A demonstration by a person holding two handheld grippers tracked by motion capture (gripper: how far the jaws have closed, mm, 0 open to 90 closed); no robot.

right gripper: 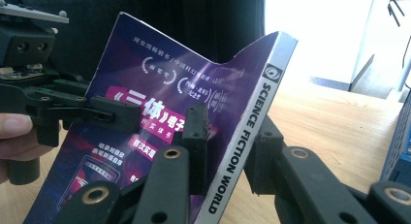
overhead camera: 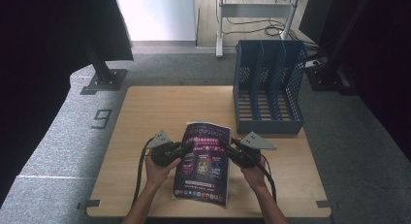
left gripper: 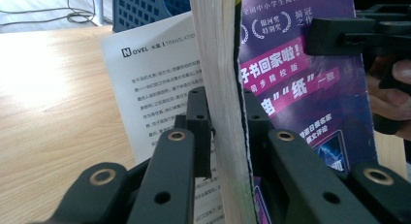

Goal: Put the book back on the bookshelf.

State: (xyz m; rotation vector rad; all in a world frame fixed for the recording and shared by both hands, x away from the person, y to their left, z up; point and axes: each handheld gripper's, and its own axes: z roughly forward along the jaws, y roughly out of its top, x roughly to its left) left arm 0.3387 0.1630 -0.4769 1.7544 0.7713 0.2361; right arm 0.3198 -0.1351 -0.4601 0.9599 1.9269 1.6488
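A purple magazine (overhead camera: pixel 203 161) with "Science Fiction World" on its spine is held between both grippers above the wooden table (overhead camera: pixel 145 112). My left gripper (overhead camera: pixel 186 147) is shut on its left edge. In the left gripper view the jaws (left gripper: pixel 225 107) clamp the cream page block, and a white printed page (left gripper: pixel 150 78) fans out to the left. My right gripper (overhead camera: pixel 227 144) is shut on the right edge. In the right gripper view its jaws (right gripper: pixel 230 124) press on either side of the grey spine (right gripper: pixel 247 127), and the cover bends inward at the top.
A blue mesh file rack (overhead camera: pixel 269 88) with upright dividers stands at the table's back right corner. Black stands and cables sit on the grey floor beyond the table. Bare tabletop lies to the left of the magazine.
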